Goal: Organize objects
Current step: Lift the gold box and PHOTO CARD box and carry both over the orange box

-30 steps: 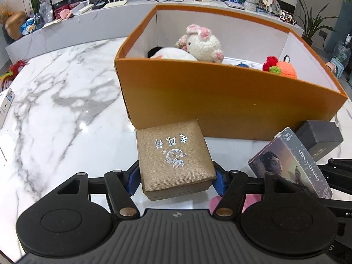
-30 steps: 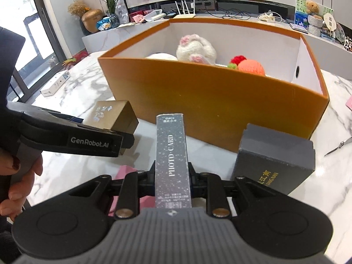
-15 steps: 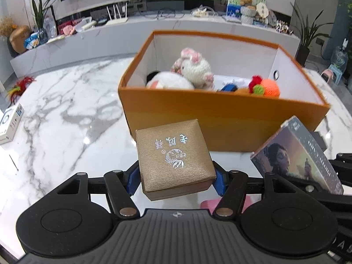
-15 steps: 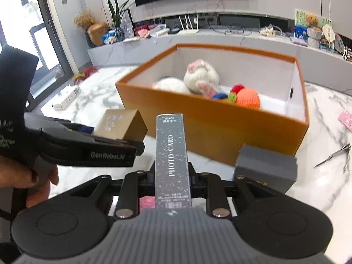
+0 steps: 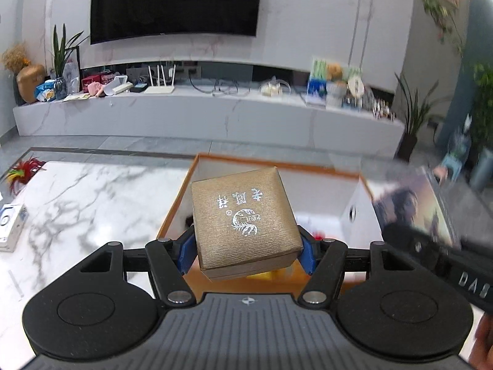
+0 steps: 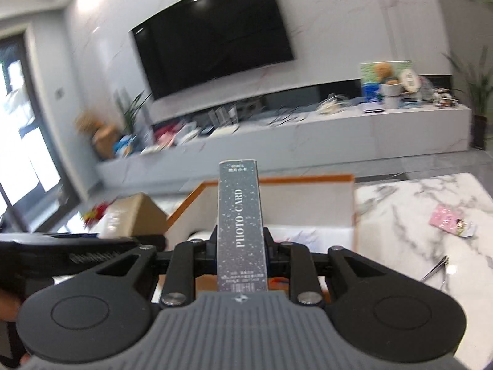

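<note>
My left gripper (image 5: pixel 246 246) is shut on a gold-brown square box (image 5: pixel 243 219) with silver characters and holds it in the air over the near rim of the orange box (image 5: pixel 175 209). My right gripper (image 6: pixel 241 246) is shut on a slim dark box printed PHOTO CARD (image 6: pixel 241 222) and holds it over the same orange box (image 6: pixel 181 206). The photo card box also shows blurred at the right of the left wrist view (image 5: pixel 413 206). The gold box also shows at the left of the right wrist view (image 6: pixel 132 215). The orange box's contents are mostly hidden.
The white marble table (image 5: pixel 77 197) carries a small white carton (image 5: pixel 9 225) and a red feathery item (image 5: pixel 21 172) at its left. A pink packet (image 6: pixel 450 219) and scissors (image 6: pixel 437 265) lie on its right. A TV console stands behind.
Both grippers have risen with their boxes and moved forward over the orange box. Both views have tilted up toward the TV wall. The dark grey box has left the views.
</note>
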